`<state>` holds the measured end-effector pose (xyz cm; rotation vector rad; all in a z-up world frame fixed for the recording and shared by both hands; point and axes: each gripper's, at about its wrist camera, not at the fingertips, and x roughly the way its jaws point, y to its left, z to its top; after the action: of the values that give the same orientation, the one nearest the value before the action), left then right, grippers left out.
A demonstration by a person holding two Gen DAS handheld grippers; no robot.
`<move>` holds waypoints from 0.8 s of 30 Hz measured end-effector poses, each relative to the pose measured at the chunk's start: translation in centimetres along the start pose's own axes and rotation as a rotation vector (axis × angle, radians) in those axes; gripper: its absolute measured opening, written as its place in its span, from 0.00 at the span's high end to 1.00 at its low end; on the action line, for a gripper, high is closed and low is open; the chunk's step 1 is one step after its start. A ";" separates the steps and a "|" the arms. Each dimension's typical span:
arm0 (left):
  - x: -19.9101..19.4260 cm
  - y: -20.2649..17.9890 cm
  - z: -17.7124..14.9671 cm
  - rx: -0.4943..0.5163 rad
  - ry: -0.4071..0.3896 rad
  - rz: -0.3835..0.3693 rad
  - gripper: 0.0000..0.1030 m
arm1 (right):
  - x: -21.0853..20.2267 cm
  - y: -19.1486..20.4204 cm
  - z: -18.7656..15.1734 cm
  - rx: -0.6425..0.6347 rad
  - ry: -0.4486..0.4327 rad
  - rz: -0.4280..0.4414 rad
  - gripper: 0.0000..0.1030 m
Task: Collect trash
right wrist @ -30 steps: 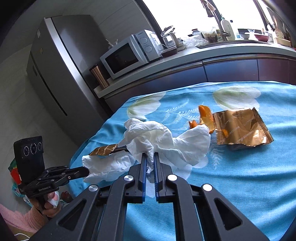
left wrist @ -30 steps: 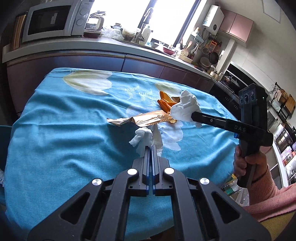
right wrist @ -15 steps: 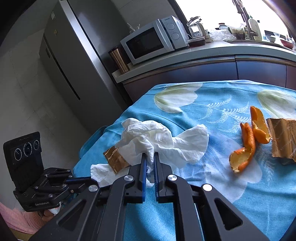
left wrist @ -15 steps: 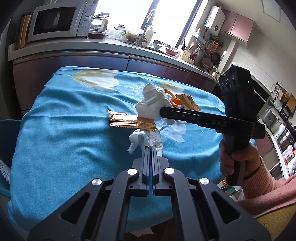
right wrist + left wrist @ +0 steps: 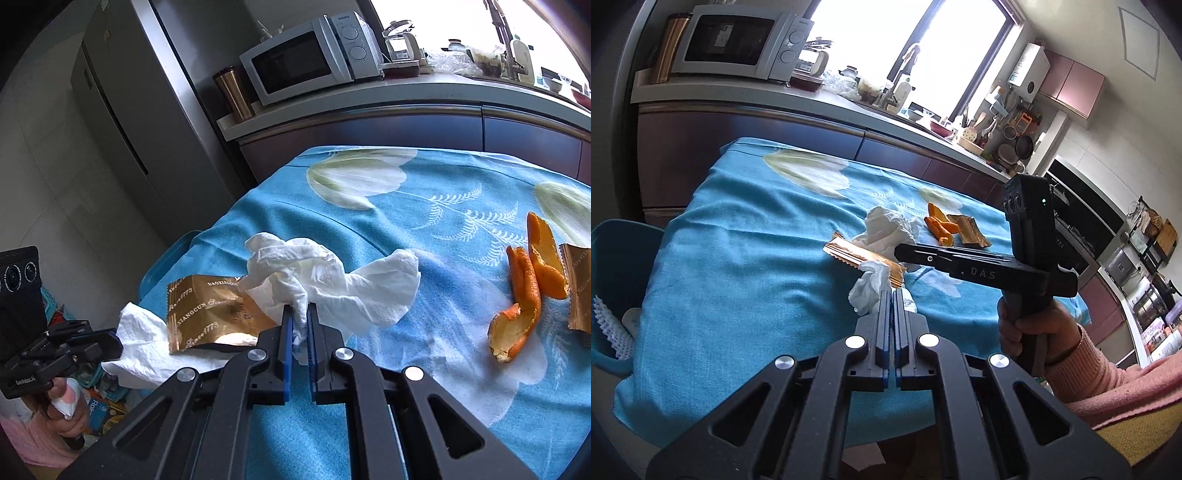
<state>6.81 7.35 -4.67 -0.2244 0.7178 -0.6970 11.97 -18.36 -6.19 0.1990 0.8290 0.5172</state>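
My left gripper (image 5: 892,295) is shut on a small crumpled white tissue (image 5: 870,288) together with a gold snack wrapper (image 5: 864,258), held above the blue floral tablecloth (image 5: 738,277). My right gripper (image 5: 299,314) is shut on a larger crumpled white tissue (image 5: 314,273), just right of the left one; it also shows in the left wrist view (image 5: 888,230). The gold wrapper (image 5: 207,310) hangs beside that tissue. Orange peels (image 5: 524,284) and a second gold wrapper (image 5: 580,288) lie on the cloth to the right.
A blue bin (image 5: 617,280) with white trash stands at the table's left edge. A kitchen counter with a microwave (image 5: 310,62) runs behind the table, and a steel fridge (image 5: 122,122) stands at its far left end.
My right gripper has carried the large tissue leftward across the table, away from the orange peels, and now sits close beside my left gripper. The blue bin has come into the left view.
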 end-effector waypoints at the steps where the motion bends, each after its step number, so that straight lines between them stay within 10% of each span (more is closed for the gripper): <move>1: -0.3 0.2 0.0 -0.006 -0.007 0.001 0.98 | 0.2 0.0 0.0 -0.004 0.006 -0.009 0.94; 15: -4.4 3.0 -0.8 -0.065 -0.058 0.081 0.96 | 0.6 0.8 0.0 -0.017 0.011 -0.013 0.94; 24: -0.5 2.1 -2.3 0.055 0.045 0.189 0.50 | -1.8 2.8 0.0 -0.058 -0.033 0.053 0.94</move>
<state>6.04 9.38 -6.98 -0.0895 0.7508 -0.5421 10.03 -16.90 -4.02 0.1766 0.7770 0.5853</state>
